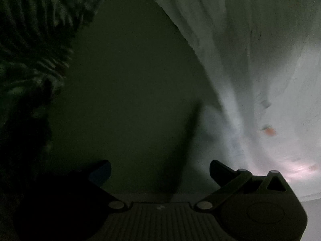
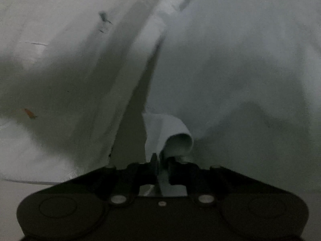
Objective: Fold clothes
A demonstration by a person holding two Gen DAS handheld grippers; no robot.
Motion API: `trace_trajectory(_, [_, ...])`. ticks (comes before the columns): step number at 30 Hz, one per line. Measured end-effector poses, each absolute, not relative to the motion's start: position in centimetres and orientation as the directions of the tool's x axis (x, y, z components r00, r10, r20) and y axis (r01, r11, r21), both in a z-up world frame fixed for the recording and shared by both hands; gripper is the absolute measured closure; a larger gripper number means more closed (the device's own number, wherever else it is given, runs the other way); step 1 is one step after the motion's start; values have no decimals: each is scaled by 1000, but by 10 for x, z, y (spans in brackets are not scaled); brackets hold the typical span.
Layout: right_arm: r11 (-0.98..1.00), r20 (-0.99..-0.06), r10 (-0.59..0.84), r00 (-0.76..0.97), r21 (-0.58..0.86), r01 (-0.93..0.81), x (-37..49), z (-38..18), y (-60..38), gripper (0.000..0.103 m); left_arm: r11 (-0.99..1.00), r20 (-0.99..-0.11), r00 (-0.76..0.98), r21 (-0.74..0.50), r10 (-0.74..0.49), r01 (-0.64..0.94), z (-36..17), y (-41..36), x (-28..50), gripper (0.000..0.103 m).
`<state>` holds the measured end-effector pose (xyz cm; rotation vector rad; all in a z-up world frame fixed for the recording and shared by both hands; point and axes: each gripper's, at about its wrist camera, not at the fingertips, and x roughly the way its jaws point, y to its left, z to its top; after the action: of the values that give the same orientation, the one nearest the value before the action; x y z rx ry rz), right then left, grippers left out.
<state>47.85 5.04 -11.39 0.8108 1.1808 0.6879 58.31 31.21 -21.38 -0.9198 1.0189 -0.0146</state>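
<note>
We see two tongs, one in each view. The right tongs (image 2: 160,168) are pinched narrow on one fold of a white garment (image 2: 230,64), whose edge runs between the two dark fingers (image 2: 144,172) and curls into a small roll just ahead of them. The cloth spreads outward from that grip and fills almost the whole right wrist view, with a raised seam or placket running up the middle; we count one orange fleck and a few dark specks on the left part. A pale strip of counter (image 2: 12,200) shows at the lower left.

The left tongs (image 1: 159,172) stand wide with nothing between their two fingers. Ahead of them lies a dim plain surface (image 1: 124,76). The same white garment (image 1: 250,50) drapes down the right side, and one dark striped cloth (image 1: 34,30) sits at the upper left, too murky to name further.
</note>
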Motion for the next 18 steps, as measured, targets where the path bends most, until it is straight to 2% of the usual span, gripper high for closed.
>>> trace_trajectory(2, [570,-526,804,277,814,-109,487,-102,35,95,689,-740,567,-623,-362,-372,-203,292,567,0])
trace_trajectory(5, [618,-551,775,310,762,-191,488,-94,1,95,690,-750,560,-613,-353,-386,-201,267,542,0])
trace_trajectory(7, [675,-597,734,323,692,-254,500,-93,-15,95,698,-768,556,-587,-318,-410,-202,249,520,0])
trace_trajectory(10, [715,-629,698,342,637,-288,517,-100,-44,95,717,-793,569,-525,-216,-459,-202,224,488,0])
trace_trajectory(14, [710,-666,694,273,573,-409,539,-110,-62,95,713,-824,561,-439,-77,-547,-200,193,444,0])
trace_trajectory(18, [648,-659,724,204,546,-531,565,-108,-70,96,657,-841,536,-366,70,-659,-196,171,413,0])
